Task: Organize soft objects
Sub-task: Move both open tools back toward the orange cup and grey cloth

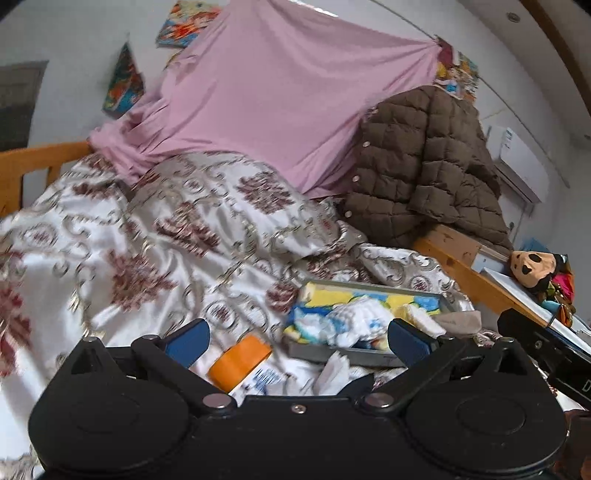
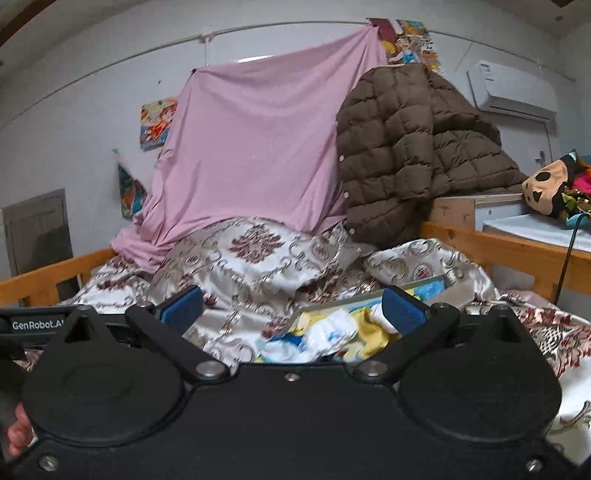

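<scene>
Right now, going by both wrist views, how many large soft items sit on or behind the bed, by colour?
Pink: 1, the hung sheet
Brown: 1, the quilted jacket
White with maroon pattern: 1, the bedspread
Total: 3

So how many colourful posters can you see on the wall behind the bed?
3. One high, left of the pink sheet, poster; one lower left; one at the sheet's upper right corner, above the brown jacket. The sheet may hide more.

Grey wall [image 2: 92, 110] hung with bright posters [image 2: 157, 122] – air conditioner [image 2: 511, 90] high up, wooden bed frame [image 2: 517, 245] below.
</scene>
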Demonstrator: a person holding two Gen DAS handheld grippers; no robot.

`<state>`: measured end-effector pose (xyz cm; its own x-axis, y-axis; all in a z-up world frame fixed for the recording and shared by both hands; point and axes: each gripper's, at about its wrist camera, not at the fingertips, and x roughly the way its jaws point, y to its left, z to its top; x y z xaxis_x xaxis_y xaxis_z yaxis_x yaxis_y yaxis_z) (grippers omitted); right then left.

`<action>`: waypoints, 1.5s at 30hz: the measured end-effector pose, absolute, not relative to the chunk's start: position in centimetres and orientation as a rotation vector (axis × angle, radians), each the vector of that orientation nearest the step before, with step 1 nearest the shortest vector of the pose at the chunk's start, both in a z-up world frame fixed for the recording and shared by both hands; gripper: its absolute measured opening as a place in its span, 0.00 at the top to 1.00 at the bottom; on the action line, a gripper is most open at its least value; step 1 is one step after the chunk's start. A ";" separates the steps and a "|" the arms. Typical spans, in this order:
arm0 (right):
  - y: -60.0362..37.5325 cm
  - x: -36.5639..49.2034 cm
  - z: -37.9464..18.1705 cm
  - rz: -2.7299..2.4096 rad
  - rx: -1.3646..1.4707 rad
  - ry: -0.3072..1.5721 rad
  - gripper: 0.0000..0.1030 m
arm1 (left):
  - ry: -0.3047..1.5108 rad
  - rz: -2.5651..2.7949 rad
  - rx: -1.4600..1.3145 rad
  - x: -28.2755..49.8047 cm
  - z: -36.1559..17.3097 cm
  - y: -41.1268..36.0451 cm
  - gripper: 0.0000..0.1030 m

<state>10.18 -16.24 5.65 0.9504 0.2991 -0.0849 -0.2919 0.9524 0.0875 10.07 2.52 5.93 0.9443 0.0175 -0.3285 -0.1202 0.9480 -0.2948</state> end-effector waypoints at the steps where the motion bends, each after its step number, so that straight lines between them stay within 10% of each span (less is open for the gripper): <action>1: -15.9 9.9 5.5 0.304 0.068 0.103 0.01 | 0.334 0.079 -0.321 9.7 5.6 2.8 0.01; 45: -11.8 11.3 -2.9 0.332 -0.106 0.515 0.01 | 0.674 0.048 -0.456 14.3 -4.8 8.1 0.01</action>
<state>11.35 -11.81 -2.94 0.8181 0.2850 -0.4995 -0.3379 0.9410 -0.0166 14.31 8.06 -4.82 0.7842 -0.1021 -0.6121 -0.1885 0.9006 -0.3917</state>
